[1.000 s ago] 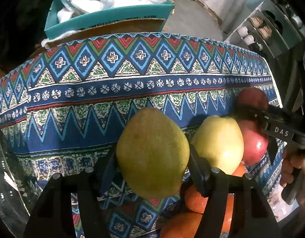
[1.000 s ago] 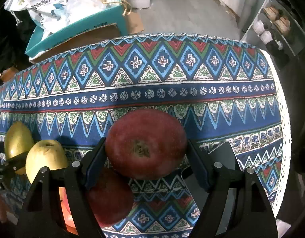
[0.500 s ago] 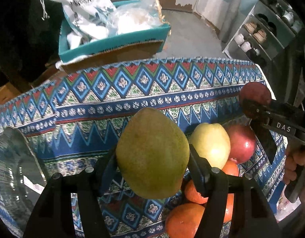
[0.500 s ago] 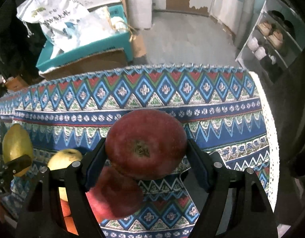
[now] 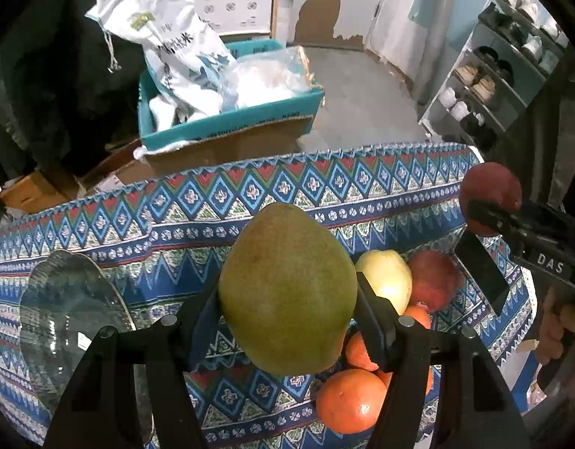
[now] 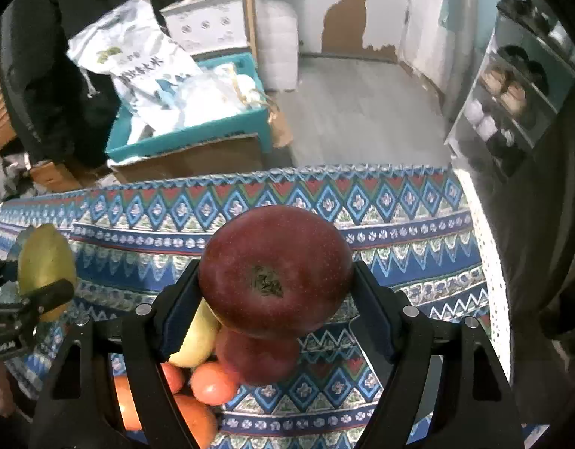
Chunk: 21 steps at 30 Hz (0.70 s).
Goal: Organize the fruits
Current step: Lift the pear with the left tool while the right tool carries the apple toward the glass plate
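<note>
Left fingers (image 5: pixel 287 299) clamped around green pear (image 5: pixel 287 288), right fingers (image 6: pixel 276 280) around red apple (image 6: pixel 274 269).

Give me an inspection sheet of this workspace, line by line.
Surface: table under a blue patterned tablecloth.
Job's things: green pear and dark red apple held aloft; yellow apple, second red apple and oranges piled on the cloth; clear glass plate at left.
Clutter: nothing seen.
Grippers: left gripper shut on the pear; right gripper shut on the apple.
Cables: nothing seen.
Surroundings: teal cardboard box with white bags; shoe rack.
</note>
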Motion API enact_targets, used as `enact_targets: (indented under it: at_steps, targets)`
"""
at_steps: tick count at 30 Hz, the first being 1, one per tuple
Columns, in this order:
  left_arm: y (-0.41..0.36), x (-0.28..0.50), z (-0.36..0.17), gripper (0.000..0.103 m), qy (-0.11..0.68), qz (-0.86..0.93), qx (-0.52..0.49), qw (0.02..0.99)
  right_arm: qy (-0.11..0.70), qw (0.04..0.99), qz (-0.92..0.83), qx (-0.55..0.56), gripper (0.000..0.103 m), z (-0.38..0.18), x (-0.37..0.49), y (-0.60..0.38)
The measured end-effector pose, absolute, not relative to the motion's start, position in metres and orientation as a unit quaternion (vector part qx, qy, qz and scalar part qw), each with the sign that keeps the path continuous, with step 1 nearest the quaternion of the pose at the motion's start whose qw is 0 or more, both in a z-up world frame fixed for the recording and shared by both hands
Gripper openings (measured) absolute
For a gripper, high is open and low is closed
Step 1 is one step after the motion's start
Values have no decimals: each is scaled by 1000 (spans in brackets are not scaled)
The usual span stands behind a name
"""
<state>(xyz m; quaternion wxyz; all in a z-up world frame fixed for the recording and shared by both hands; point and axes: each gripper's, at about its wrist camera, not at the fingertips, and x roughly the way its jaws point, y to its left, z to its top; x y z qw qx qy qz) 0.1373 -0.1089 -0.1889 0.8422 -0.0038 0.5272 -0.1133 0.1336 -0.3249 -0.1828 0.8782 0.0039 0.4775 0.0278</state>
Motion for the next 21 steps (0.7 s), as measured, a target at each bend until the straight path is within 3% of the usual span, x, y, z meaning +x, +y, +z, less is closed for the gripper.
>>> enact_targets:
  at_steps: [21]
  targets:
    - [-78,99,-127,68,476,-110,-32,872,410,909,70,6,77,-114,86,-292]
